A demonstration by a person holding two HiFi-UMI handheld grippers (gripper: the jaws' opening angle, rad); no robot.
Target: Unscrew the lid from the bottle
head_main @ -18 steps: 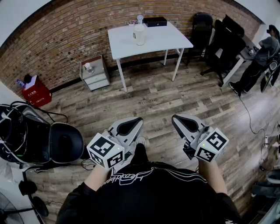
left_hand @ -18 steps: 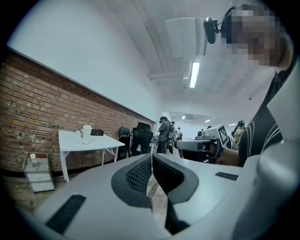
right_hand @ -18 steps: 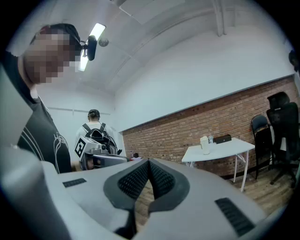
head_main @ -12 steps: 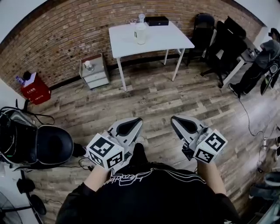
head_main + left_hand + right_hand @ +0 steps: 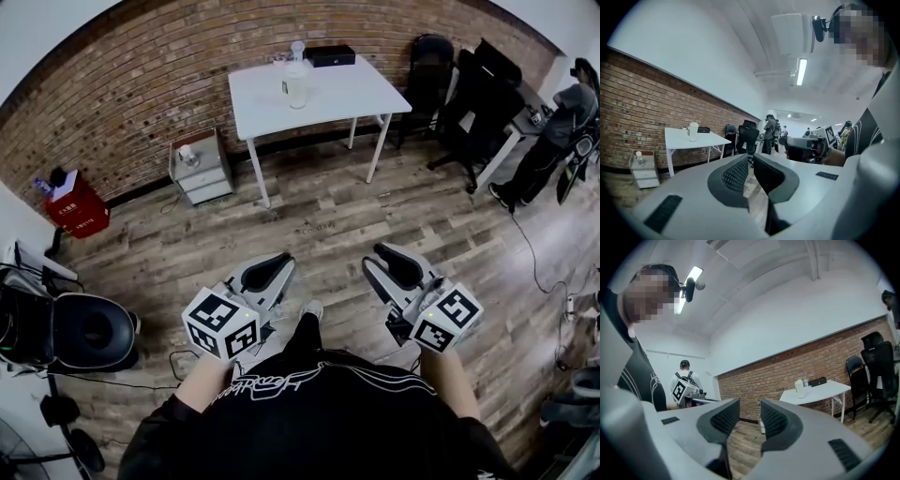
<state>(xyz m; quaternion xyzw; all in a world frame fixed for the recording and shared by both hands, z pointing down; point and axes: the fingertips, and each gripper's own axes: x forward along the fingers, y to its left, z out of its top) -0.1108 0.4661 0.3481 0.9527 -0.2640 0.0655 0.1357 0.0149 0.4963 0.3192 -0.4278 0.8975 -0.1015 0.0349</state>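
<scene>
Near the far edge of the white rectangular table [image 5: 349, 90], the whitish capped bottle [image 5: 297, 86] stands untouched; our left gripper [image 5: 277, 262] is clenched, our right gripper [image 5: 382, 258] slightly parted, both empty.

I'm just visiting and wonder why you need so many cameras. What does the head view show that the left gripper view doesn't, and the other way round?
Only the head view shows the red box against the brick wall and the black round seat at the left edge.

Only the left gripper view shows the ceiling light, the ceiling air unit and people standing in the far room.

Both show the white table with the bottle standing on it, the small drawer cabinet and the brick wall.
</scene>
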